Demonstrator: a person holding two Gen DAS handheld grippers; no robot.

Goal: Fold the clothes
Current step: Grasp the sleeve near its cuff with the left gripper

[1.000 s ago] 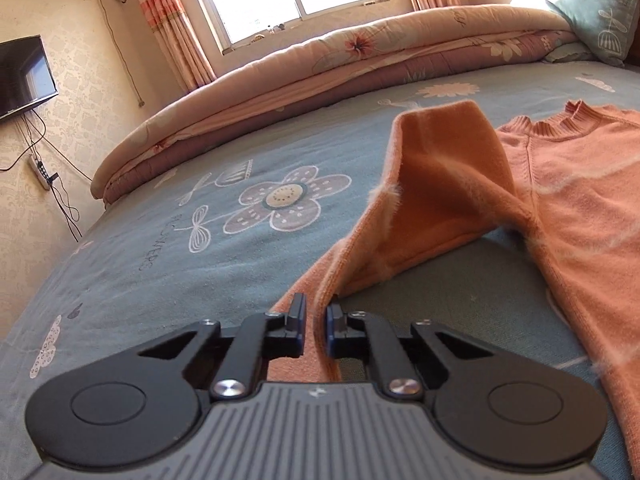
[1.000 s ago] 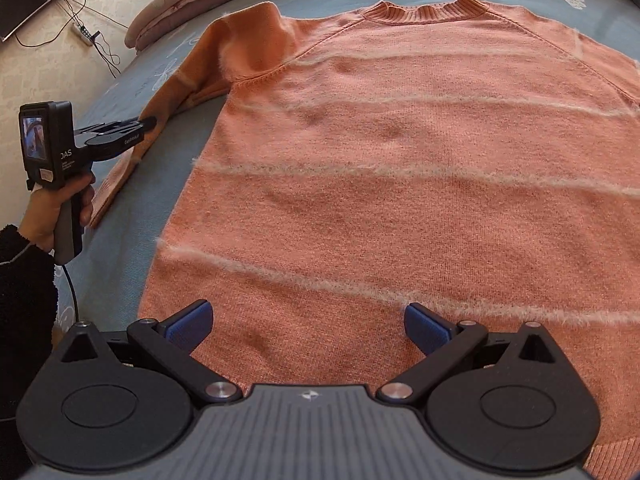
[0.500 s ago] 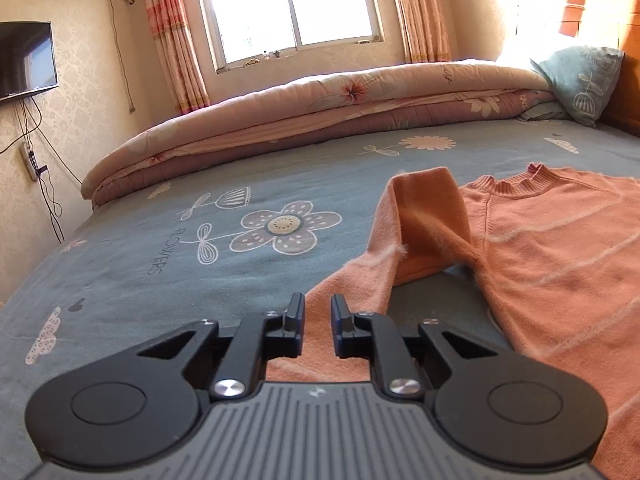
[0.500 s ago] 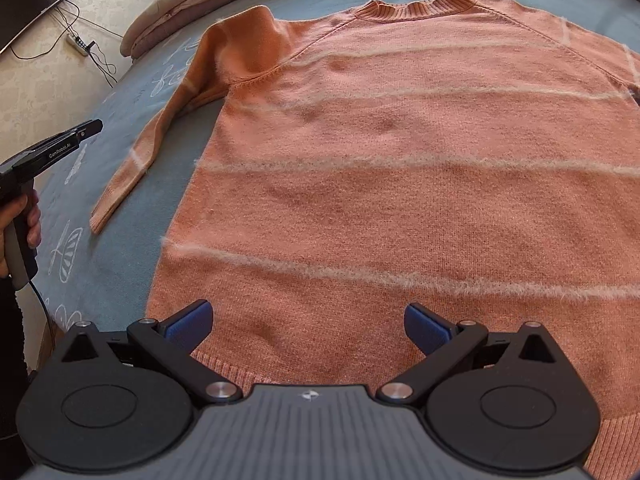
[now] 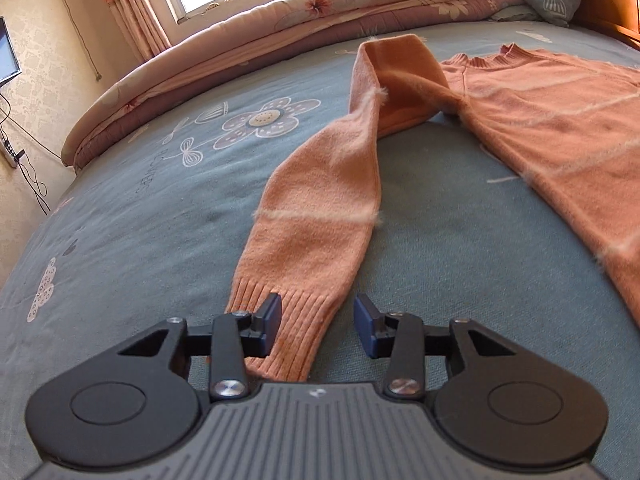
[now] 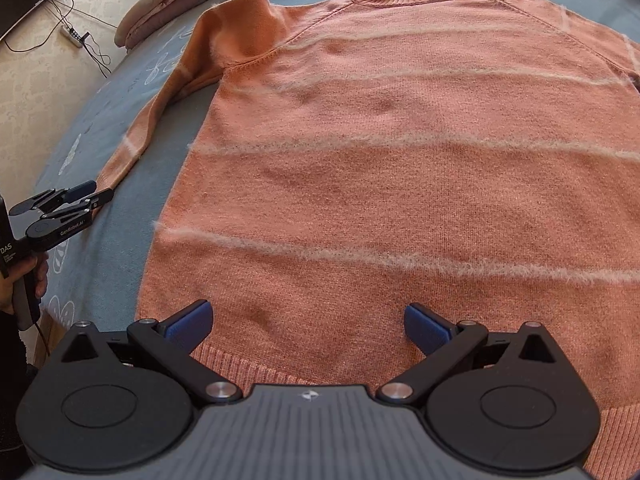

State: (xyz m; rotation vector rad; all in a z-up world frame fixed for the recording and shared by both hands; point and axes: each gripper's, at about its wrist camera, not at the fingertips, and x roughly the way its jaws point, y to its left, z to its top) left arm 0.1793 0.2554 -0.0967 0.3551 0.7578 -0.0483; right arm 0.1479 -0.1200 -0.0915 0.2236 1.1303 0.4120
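Newly spread left hand-held gripper [image 5: 317,322]; one sweater [image 6: 400,168]

Sweater [image 6: 400,184] flat on bed [image 5: 140,200]

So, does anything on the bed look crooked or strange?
Only one thing: the sweater lies flat, but its sleeve is bunched into a raised fold at the shoulder. No damage shows.

"DAS" — on left gripper [image 6: 86,196].
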